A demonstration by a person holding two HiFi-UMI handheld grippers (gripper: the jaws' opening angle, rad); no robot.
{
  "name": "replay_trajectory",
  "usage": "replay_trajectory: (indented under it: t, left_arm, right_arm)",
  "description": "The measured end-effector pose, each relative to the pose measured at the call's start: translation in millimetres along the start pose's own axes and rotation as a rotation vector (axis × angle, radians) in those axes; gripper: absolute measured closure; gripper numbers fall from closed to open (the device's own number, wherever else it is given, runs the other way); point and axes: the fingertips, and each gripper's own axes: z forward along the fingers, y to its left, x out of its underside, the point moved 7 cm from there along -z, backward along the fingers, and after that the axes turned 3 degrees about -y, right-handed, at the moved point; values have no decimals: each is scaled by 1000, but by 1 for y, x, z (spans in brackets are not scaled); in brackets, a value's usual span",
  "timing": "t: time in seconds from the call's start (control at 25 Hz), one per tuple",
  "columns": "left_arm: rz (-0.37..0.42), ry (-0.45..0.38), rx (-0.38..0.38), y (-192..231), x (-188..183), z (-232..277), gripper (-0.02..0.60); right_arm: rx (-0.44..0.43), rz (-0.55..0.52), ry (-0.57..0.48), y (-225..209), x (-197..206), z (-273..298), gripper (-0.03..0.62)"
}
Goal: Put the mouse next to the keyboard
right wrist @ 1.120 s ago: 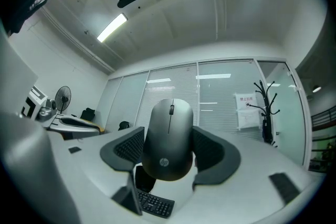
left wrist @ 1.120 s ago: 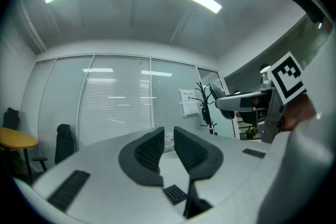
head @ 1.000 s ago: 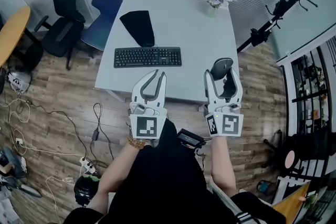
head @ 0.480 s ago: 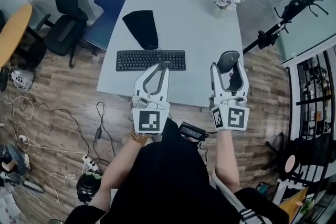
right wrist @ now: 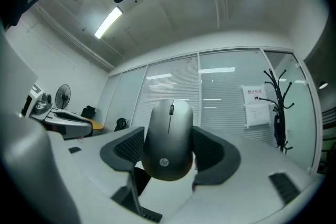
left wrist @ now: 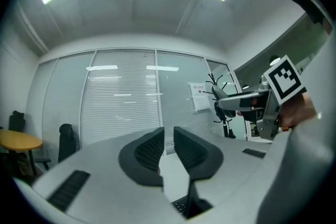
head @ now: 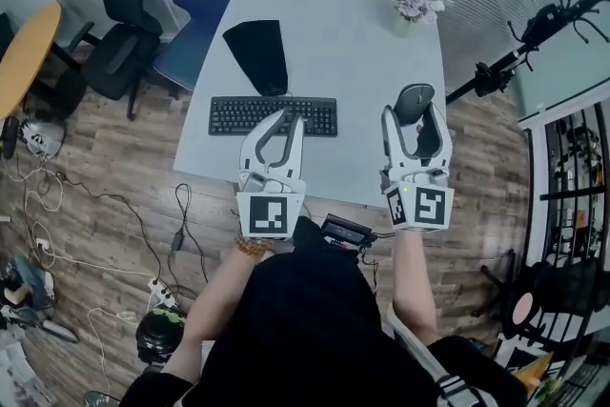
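Observation:
A dark grey mouse [head: 413, 100] hangs above the right part of the white table [head: 334, 24], with my right gripper [head: 412, 115] shut on its sides. In the right gripper view the mouse [right wrist: 169, 136] fills the gap between the two pads, nose pointing away. The black keyboard [head: 273, 115] lies near the table's front edge, left of the mouse. My left gripper [head: 290, 118] hovers over the keyboard's right half. Its jaws are shut and nothing is between them [left wrist: 168, 147].
A black cloth [head: 259, 54] lies on the table behind the keyboard. A small flower pot [head: 416, 3] stands at the far right corner. A blue chair [head: 189, 24] and a black chair [head: 114, 24] stand to the left. A black coat stand [head: 534, 38] is at the right.
Both grippers have moved slightly forward over the table's front edge. The right one still carries the mouse, and the left one stays shut.

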Motion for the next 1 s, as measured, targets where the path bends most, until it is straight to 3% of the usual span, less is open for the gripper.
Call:
replay_trajectory:
  t: [0.36,0.8,1.0]
  left_arm:
    - [-20,17,-33,-8,9,14,522]
    - [30,42,-34,-16,13,22,522]
    - [18,50,-43,-21,15,25,522]
  right_arm:
    - [-24,5,8,-20,14,17,307]
    - [-27,27,30,-37,33,26,307]
    - [-25,40,41,-44,42,27,307]
